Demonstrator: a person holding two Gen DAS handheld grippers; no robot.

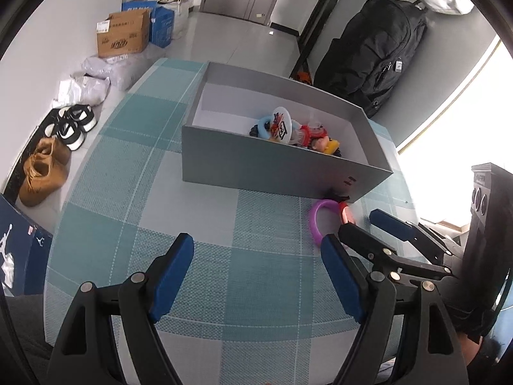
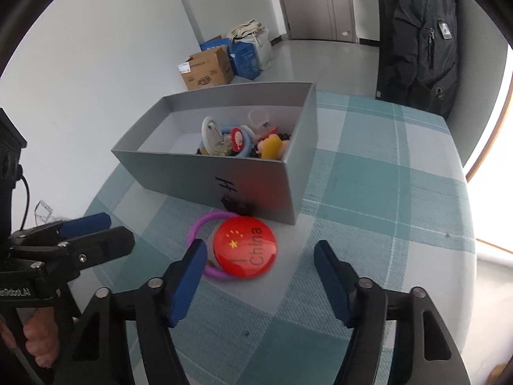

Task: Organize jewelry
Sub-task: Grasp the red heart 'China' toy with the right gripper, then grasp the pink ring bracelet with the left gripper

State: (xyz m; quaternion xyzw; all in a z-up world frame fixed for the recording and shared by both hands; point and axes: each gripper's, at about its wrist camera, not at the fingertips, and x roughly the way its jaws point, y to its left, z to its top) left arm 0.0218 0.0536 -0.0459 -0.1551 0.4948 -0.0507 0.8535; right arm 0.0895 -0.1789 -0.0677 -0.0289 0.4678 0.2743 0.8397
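Glossy round red badge overlaps purple ring; both grippers' jaws gape, holding nothing.

Purple ring partly under badge

On the floor beyond the table: cardboard box, blue box, white bags, black-white sneakers, tan boots. A black backpack stands near its far edge.

Red badge reads "China"; grey box bears "H".
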